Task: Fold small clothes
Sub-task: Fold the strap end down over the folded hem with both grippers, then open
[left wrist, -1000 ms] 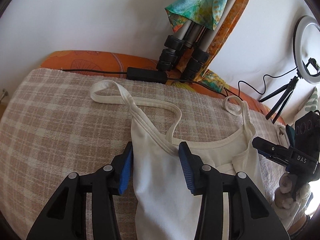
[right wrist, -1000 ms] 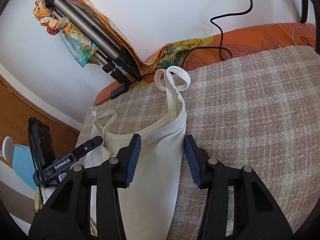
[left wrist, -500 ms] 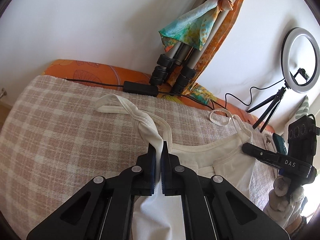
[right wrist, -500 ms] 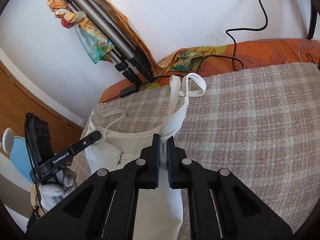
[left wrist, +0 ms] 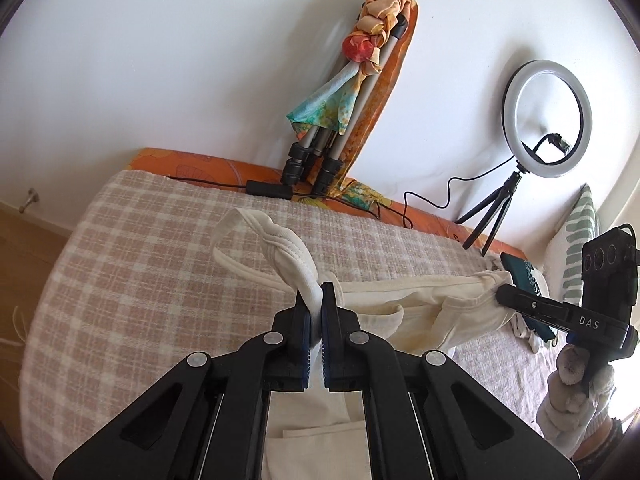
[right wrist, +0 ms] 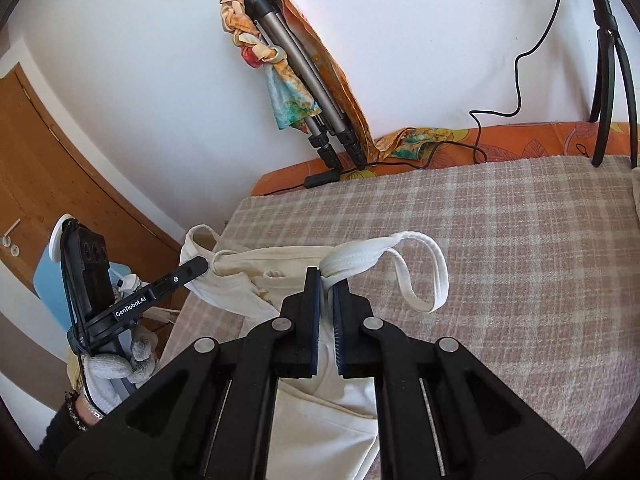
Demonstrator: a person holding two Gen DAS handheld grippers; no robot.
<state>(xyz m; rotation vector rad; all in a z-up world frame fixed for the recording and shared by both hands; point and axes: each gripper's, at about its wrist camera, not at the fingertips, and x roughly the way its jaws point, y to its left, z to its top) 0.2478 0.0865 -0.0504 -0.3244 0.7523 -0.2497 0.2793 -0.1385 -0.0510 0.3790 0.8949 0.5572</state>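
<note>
A cream strappy top [left wrist: 420, 312] hangs stretched between my two grippers above the checked blanket [left wrist: 132, 280]. My left gripper [left wrist: 315, 300] is shut on the top at the base of its left strap [left wrist: 280, 236]. My right gripper [right wrist: 327, 284] is shut on the top at the base of the other strap [right wrist: 416, 276], whose loop hangs free. In the left wrist view the right gripper [left wrist: 504, 294] pinches the far corner. In the right wrist view the left gripper [right wrist: 202, 266] holds the opposite corner. The top's body [right wrist: 328, 420] droops below the fingers.
A folded tripod [left wrist: 320, 152] wrapped in a coloured scarf leans on the wall behind the bed. A ring light [left wrist: 548, 112] on a small stand is at the back right. A black cable and adapter [left wrist: 268, 190] lie along the orange sheet. A wooden door [right wrist: 60, 160] is left.
Both grippers shut on the top's strap bases, then lifted it off the blanket and drew it taut between them. The straps now dangle in the air.
</note>
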